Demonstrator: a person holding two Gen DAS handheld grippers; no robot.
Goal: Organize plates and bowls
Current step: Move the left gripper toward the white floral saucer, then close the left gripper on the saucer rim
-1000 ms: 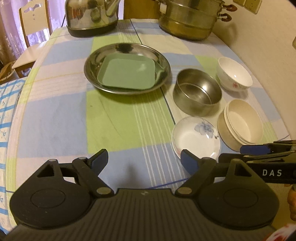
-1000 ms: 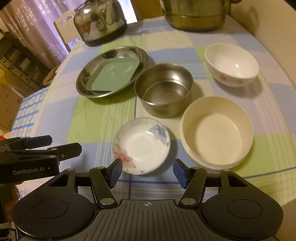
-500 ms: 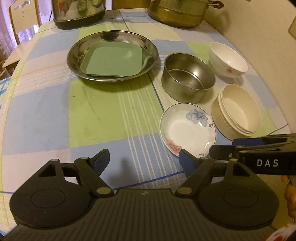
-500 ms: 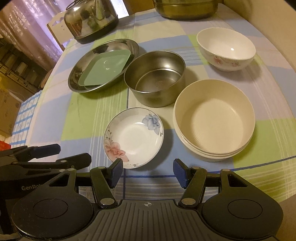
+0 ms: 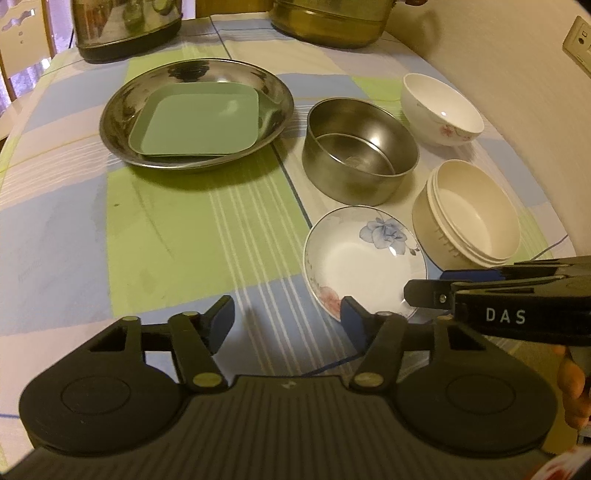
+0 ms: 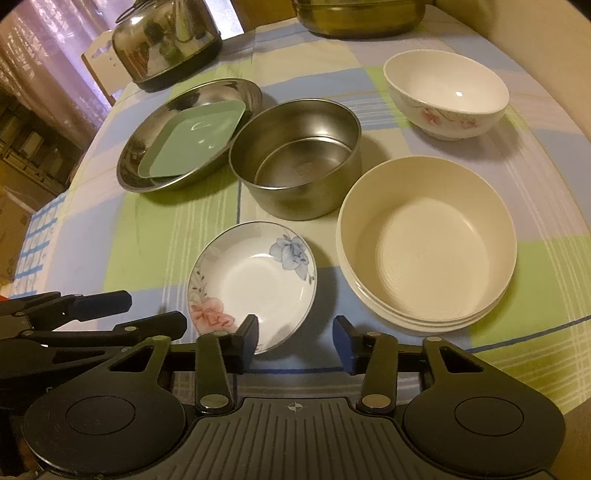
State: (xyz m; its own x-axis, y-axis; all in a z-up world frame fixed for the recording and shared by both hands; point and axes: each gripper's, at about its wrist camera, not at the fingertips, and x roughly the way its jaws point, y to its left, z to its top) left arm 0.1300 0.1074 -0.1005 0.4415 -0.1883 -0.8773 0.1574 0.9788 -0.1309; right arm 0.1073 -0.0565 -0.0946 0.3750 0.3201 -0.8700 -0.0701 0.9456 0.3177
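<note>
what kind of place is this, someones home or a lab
Most likely a home dining room: a table under a checked tablecloth, a steel kettle and stacked steamer pot at its far end, a wooden chair and curtains behind.

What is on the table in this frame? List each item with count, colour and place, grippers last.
steel plate: one, silver, far left.
square plate: one, green, inside the steel plate.
steel bowl: one, silver, centre.
rice bowl: one, white with pink flowers, far right.
stacked bowls: three or so, cream, near right.
floral saucer: one, white, nearest the grippers.
kettle: one, steel, far edge.
pot: one, brass-coloured, far edge.
tablecloth: one, checked green, blue, cream.
left gripper: black, open, just been closing, nothing between.
right gripper: black, open, just been closing, at the saucer's near rim.
</note>
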